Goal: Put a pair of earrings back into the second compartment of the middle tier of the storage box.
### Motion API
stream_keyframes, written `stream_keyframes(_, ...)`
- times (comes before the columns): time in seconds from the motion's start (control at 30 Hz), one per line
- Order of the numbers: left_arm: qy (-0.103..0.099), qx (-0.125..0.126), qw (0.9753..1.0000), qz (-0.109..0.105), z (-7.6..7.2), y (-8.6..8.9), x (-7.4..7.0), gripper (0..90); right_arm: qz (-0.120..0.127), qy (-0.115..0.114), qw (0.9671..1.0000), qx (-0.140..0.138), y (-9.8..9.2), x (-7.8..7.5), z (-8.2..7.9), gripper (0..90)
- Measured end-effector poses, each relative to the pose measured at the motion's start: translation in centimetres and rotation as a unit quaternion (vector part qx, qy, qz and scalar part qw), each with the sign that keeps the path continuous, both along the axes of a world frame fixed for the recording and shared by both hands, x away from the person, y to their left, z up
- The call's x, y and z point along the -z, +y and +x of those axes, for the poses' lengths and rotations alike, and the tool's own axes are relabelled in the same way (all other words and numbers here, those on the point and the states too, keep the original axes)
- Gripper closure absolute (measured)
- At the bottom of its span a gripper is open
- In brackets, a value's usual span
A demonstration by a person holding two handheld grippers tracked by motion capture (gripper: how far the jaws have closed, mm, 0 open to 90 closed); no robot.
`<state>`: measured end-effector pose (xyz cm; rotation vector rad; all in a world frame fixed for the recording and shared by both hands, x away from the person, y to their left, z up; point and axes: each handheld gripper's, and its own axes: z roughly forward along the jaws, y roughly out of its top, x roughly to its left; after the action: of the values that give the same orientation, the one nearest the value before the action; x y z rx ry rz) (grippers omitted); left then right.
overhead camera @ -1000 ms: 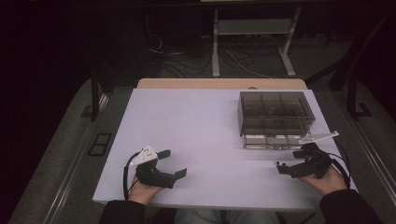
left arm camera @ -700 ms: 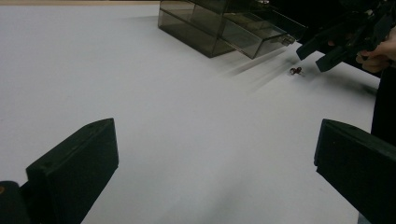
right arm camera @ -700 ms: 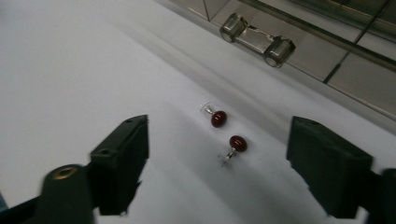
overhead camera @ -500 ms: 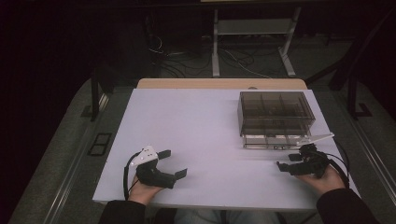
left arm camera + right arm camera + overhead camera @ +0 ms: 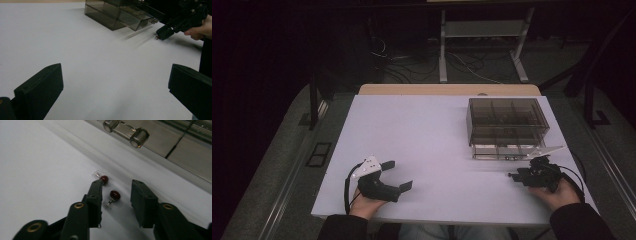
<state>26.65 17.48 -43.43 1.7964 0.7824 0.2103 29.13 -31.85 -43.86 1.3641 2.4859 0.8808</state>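
Observation:
Two small dark-red earrings lie on the white table [image 5: 432, 135] in front of a smoked clear drawer box [image 5: 504, 125]. In the right gripper view one earring [image 5: 115, 194] lies between the jaws of my right gripper [image 5: 117, 188], which is open with a gap on both sides. The other earring [image 5: 104, 179] rests just past the left jaw's tip. My right gripper [image 5: 518, 176] sits low at the table's right front. My left gripper [image 5: 398, 175] rests wide open at the left front, with nothing between its jaws [image 5: 115, 77].
The box's bottom drawer handle [image 5: 126, 131] is close ahead of the right gripper. A clear flap [image 5: 548, 150] juts out from the box's front right. The left gripper view shows the right gripper [image 5: 180, 22] held by a hand. Bare white tabletop spreads between the grippers.
The right gripper has edged slightly left and down toward the table and its jaws look narrower. The left gripper has stayed put.

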Motion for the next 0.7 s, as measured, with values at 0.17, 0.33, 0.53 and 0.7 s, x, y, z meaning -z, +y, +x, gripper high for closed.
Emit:
stream_keyframes(0.17, 0.000, 0.000, 1.0000, 0.000, 0.00, -0.02, 0.01, 0.0, -0.013, -0.011, 0.9999, 0.003, 0.09, 0.05, -0.05, 74.9)
stream_keyframes(0.33, 0.000, -0.001, 1.0000, 0.000, 0.00, -0.02, 0.02, 0.0, -0.013, -0.010, 0.9999, 0.001, 0.01, 0.06, -0.07, 78.7)
stream_keyframes(0.53, 0.000, -0.002, 1.0000, 0.000, -0.01, -0.03, 0.03, 0.0, -0.008, -0.005, 1.0000, 0.001, -0.14, -0.04, -0.12, 78.9)
stream_keyframes(0.7, 0.001, -0.002, 1.0000, 0.000, -0.01, -0.03, 0.04, 0.0, 0.006, -0.002, 1.0000, 0.007, -0.76, -0.66, -0.24, 78.9)
